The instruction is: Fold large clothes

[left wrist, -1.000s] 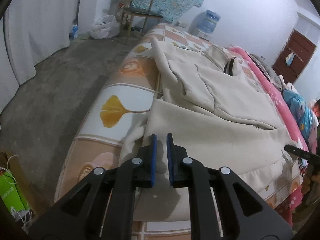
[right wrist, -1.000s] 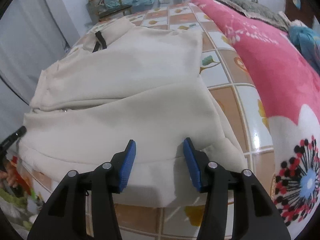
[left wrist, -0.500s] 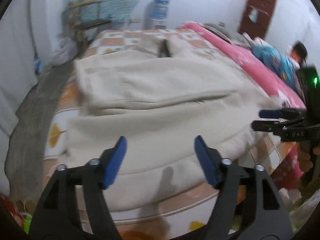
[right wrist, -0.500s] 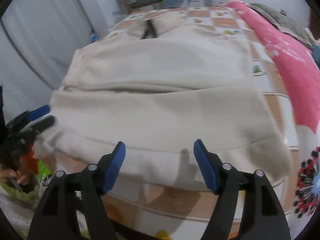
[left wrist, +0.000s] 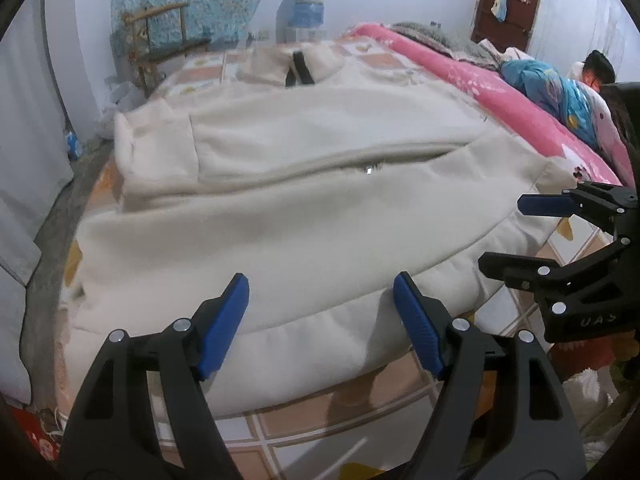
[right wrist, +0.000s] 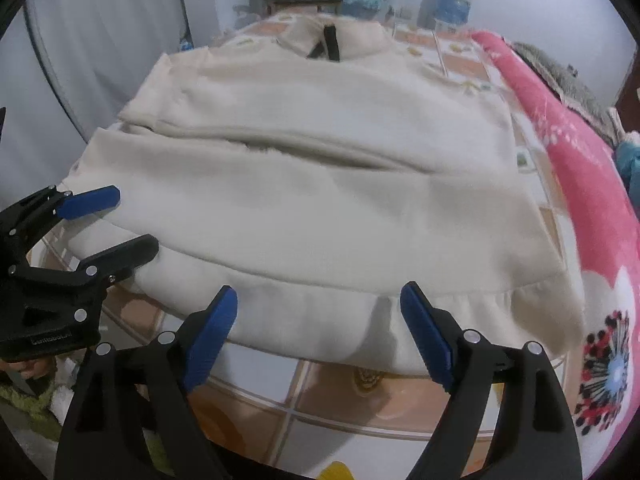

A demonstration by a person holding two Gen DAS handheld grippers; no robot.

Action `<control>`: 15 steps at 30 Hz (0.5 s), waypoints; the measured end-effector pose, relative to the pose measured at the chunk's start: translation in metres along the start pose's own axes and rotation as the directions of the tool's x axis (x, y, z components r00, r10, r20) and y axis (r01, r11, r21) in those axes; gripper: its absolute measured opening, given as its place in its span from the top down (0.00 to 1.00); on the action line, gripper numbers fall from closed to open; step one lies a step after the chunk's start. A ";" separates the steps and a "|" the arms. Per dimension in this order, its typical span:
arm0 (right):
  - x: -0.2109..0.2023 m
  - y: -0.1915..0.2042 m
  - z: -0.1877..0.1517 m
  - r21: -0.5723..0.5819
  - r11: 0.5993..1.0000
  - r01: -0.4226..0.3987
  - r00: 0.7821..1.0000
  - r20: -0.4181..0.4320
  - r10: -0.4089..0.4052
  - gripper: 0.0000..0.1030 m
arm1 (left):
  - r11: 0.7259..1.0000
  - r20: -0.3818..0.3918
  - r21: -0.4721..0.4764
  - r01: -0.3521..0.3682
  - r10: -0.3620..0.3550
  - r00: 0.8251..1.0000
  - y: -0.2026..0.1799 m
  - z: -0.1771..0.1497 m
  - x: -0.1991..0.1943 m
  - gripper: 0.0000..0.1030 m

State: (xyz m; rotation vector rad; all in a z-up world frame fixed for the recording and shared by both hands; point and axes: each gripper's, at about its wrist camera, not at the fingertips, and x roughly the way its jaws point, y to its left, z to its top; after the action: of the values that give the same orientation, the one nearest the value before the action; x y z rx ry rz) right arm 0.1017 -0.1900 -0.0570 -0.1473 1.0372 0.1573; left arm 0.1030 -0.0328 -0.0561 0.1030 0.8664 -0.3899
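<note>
A bed [left wrist: 304, 420] covered in a tiled sheet of orange and white squares carries a large cream fleece garment [left wrist: 320, 216], folded across its middle, hem near the bed's near edge. A pink flowered blanket [right wrist: 560, 128] lies along its right side; grey concrete floor [left wrist: 44, 248] runs open on the left. The left gripper [left wrist: 320, 304] holds its fingers spread, nothing between them. The right gripper [right wrist: 320, 312] has its fingers opening, also empty above the hem.
</note>
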 end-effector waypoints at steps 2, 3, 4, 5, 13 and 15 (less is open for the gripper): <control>0.002 0.001 0.000 0.005 1.000 -0.020 1.000 0.000 0.020 0.21 | 1.000 -0.001 0.010 0.014 -0.014 1.000 -0.002 -0.001 0.000 0.31; 0.009 0.002 -0.002 0.006 1.000 -0.022 1.000 -0.018 0.022 0.21 | 1.000 -0.018 0.010 0.009 -0.009 1.000 -0.003 -0.002 0.005 0.31; 0.014 0.002 -0.002 0.010 1.000 -0.020 0.999 -0.030 0.021 0.20 | 1.000 -0.039 0.007 0.005 -0.004 0.999 -0.003 -0.004 0.010 0.30; 0.018 0.003 -0.003 0.012 1.000 -0.016 0.999 -0.036 0.016 0.19 | 1.000 -0.035 -0.001 0.001 -0.001 0.999 -0.002 -0.006 0.013 0.29; 0.000 -0.007 0.001 0.032 0.999 0.012 1.000 0.005 -0.012 0.19 | 0.999 -0.021 -0.033 0.001 -0.002 1.000 0.009 -0.003 0.006 0.29; 0.007 -0.014 -0.002 0.058 0.998 0.017 1.000 -0.014 -0.016 0.19 | 0.999 -0.031 -0.054 0.010 -0.012 0.999 0.013 -0.006 0.010 0.29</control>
State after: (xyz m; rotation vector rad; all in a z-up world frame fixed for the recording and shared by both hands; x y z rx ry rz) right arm 0.1063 -0.2034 -0.0629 -0.1040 1.0530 0.1113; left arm 0.1093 -0.0219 -0.0679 0.0552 0.9082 -0.3757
